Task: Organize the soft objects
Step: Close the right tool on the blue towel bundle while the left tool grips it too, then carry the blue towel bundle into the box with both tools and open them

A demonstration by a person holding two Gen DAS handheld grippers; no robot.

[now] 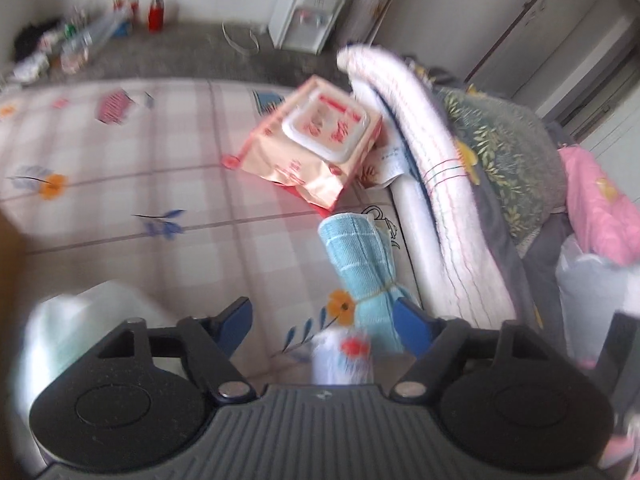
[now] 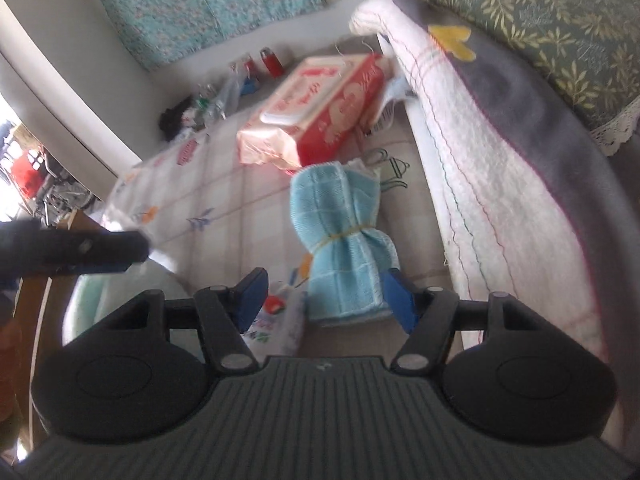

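Observation:
A light blue towel bundle [image 1: 360, 268] tied with a yellow band lies on the checked tablecloth [image 1: 120, 184]; it also shows in the right wrist view [image 2: 340, 232]. A pink wet-wipes pack [image 1: 312, 140] lies beyond it, also seen in the right wrist view [image 2: 316, 116]. A small white floral packet [image 1: 344, 356] lies just before my left gripper [image 1: 326, 320], which is open and empty. My right gripper [image 2: 324, 292] is open, its jaws on either side of the towel's near end. The floral packet [image 2: 280, 320] lies by its left finger.
A folded white towel [image 1: 432, 184] and grey floral pillow [image 1: 504, 148] are stacked along the right. A pale green soft item [image 1: 68, 320] sits at the near left. Bottles [image 1: 156, 16] and a water dispenser [image 1: 308, 12] stand far back. The other gripper [image 2: 80, 252] shows at left.

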